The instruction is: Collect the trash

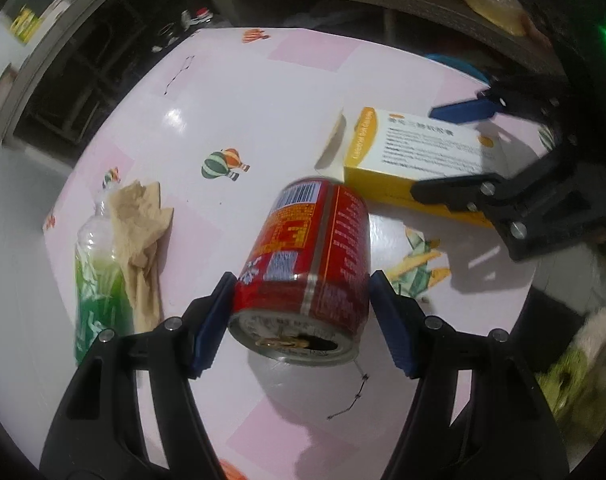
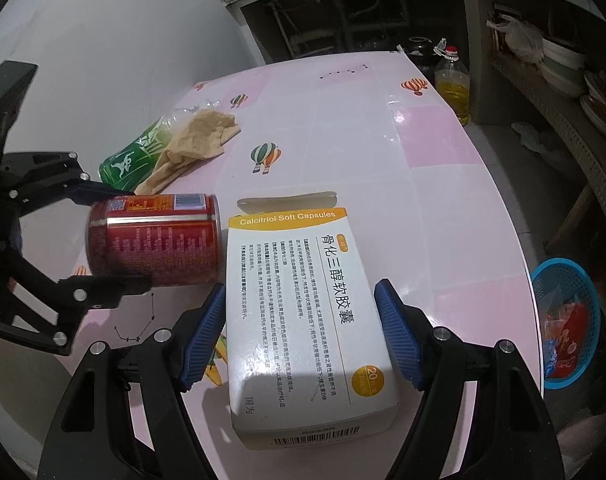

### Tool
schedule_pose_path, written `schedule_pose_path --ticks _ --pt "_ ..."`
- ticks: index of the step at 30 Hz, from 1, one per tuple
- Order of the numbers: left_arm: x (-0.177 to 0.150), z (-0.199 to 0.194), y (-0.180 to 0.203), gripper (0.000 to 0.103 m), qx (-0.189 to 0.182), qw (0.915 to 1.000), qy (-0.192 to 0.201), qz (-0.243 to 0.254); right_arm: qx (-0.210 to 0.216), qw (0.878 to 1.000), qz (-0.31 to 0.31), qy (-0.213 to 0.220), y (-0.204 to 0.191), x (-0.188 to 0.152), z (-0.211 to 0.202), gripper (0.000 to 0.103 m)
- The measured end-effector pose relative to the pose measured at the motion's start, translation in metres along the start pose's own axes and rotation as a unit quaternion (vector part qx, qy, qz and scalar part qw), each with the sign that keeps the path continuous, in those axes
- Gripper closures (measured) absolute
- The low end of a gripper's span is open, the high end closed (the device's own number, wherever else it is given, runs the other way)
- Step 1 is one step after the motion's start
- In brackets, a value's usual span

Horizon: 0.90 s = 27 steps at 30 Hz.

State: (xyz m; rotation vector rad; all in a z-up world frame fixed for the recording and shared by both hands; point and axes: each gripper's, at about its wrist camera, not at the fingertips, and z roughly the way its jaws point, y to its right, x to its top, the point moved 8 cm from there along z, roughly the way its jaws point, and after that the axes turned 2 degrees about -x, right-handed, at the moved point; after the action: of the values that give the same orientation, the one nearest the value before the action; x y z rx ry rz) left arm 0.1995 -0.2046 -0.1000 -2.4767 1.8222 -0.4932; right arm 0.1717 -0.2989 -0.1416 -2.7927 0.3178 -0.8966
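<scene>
A red drink can (image 1: 307, 248) hangs on its side just above the pink table (image 1: 223, 100), its opened top toward the camera. My left gripper (image 1: 301, 276) is shut on it, blue pads pressing both sides; the right wrist view shows that gripper (image 2: 139, 238) and the can (image 2: 155, 240) at left. A white and yellow capsule box (image 2: 303, 304) sits between the pads of my right gripper (image 2: 301, 286), which is shut on its long sides. The left wrist view shows the box (image 1: 419, 152) and the right gripper (image 1: 427, 151) at right.
A green plastic bottle (image 2: 131, 156) and a crumpled brown paper (image 2: 195, 140) lie together at the table's far left. A blue mesh basket (image 2: 567, 320) holding wrappers stands on the floor past the table's right edge. An oil bottle (image 2: 453, 88) stands behind the table near shelves.
</scene>
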Motion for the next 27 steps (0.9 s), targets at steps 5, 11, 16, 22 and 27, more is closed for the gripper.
schedule_pose_path --ticks 5,11,16,22,27 --pt "-0.012 0.003 0.01 0.039 0.038 0.9884 -0.089 0.117 -0.005 1.0 -0.013 -0.004 -0.003 -0.001 0.002 0.031" --pt "-0.008 0.006 0.021 0.038 0.045 0.9779 -0.135 0.153 -0.006 1.0 -0.003 -0.005 -0.005 -0.006 0.013 0.031" --pt "0.007 0.004 0.017 0.029 0.017 0.9919 -0.078 0.099 0.008 1.0 0.007 -0.008 -0.003 -0.005 0.014 0.031" --pt "0.016 0.009 0.01 0.023 -0.01 0.9978 -0.041 0.051 0.011 1.0 0.008 -0.01 -0.001 -0.005 0.011 0.031" --pt "0.033 -0.001 0.0 0.019 -0.06 0.9979 0.015 -0.019 0.009 1.0 0.008 -0.009 -0.002 -0.005 0.012 0.03"
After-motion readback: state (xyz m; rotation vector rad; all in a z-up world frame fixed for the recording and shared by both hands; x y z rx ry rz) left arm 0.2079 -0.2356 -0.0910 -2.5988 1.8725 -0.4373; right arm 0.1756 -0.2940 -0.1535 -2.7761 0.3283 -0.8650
